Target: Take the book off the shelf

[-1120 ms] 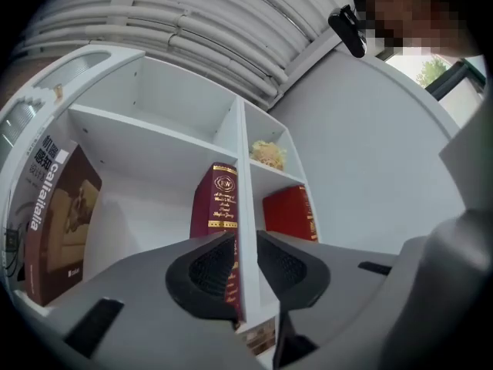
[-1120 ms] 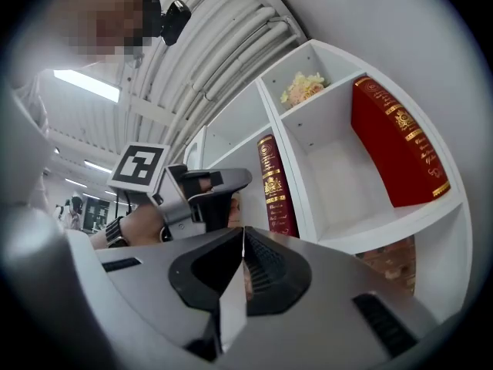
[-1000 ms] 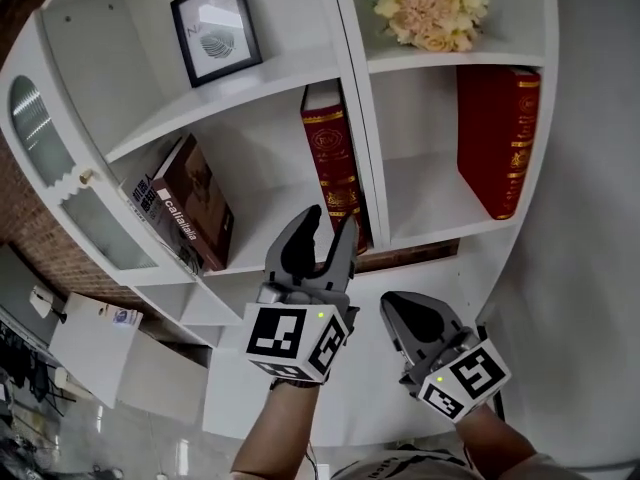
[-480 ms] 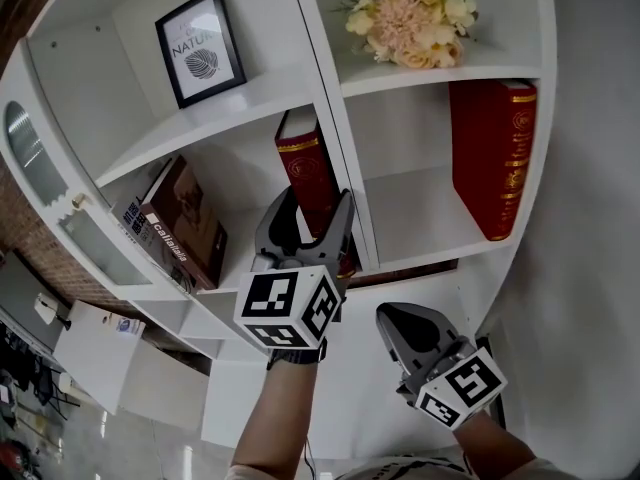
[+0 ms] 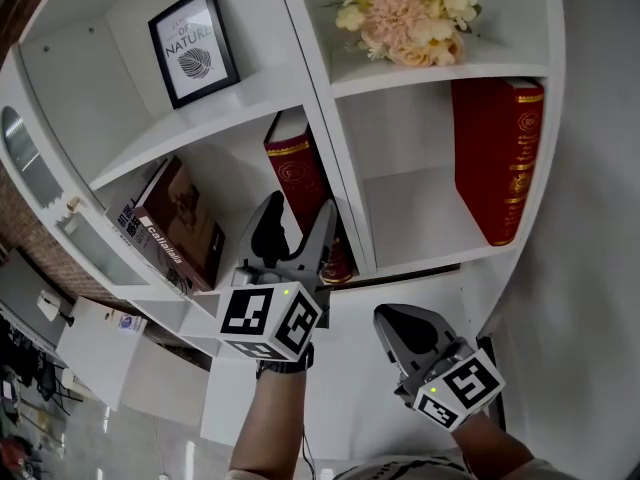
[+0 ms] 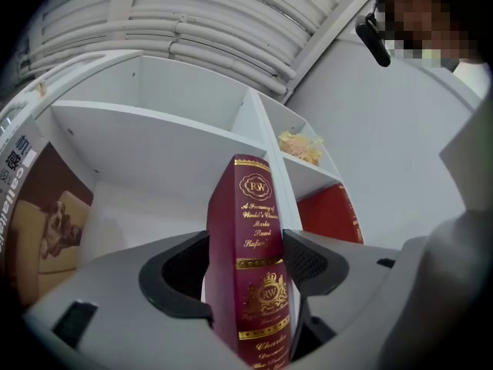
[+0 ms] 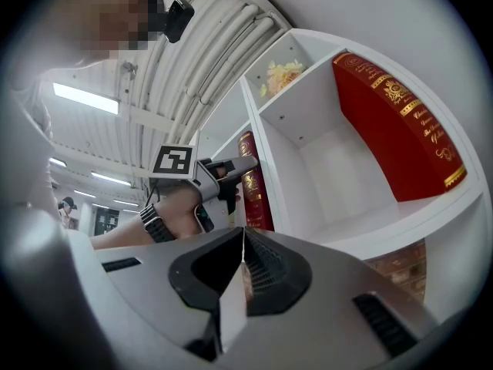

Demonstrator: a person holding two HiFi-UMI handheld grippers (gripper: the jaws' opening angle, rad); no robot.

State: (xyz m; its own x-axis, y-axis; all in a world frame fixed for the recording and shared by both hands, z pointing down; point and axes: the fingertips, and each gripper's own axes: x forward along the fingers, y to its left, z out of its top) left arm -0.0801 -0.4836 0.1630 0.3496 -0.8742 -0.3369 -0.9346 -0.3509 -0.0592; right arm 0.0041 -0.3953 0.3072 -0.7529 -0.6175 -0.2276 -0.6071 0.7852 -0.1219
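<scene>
Grasp pending | my left gripper (image 5: pixel 298 213) stood spread wide astride the maroon, gilt-lettered hardback book (image 5: pixel 288 163), standing beside the white shelf divider (image 5: pixel 335 153) | good practice was closing squarely on both covers before drawing back.

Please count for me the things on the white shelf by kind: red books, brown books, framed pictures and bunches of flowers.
Red books: 2 (dark red book, bright red book)
Brown book: 1
Framed picture: 1
Bunch of flowers: 1
Total: 5
</scene>
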